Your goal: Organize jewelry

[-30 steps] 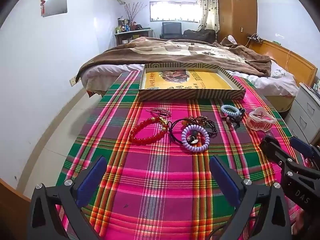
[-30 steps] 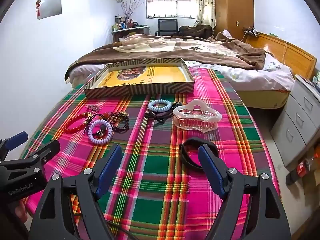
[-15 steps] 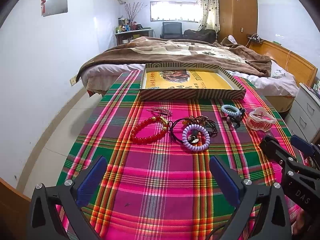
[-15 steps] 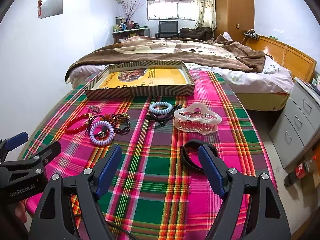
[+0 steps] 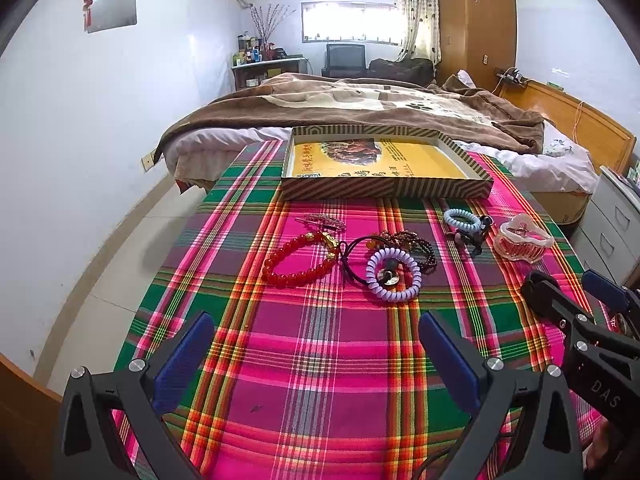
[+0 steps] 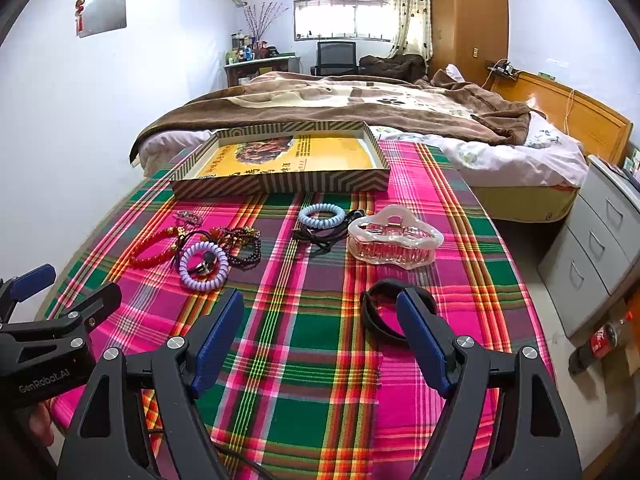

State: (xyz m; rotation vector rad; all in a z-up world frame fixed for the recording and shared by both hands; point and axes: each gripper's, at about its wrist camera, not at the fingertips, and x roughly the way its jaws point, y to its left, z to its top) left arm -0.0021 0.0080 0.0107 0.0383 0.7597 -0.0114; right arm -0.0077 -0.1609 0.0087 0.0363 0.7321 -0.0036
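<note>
Hovering wide open and empty, the right hand-held gripper (image 6: 320,316) had the black band (image 6: 384,314) lying flat on the table (image 6: 320,360) just ahead, touching its right finger. The left hand-held gripper (image 5: 316,338), equally open and empty, faced the red bracelet (image 5: 298,260) farther ahead.

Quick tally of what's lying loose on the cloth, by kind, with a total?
Bead bracelets: 2, red and dark
Coil hair ties: 2, lilac and pale blue
Black cords: 2
Hair clips: 2, clear claw clip and small metal one
Black band: 1
Total: 9, none in the tray
</note>
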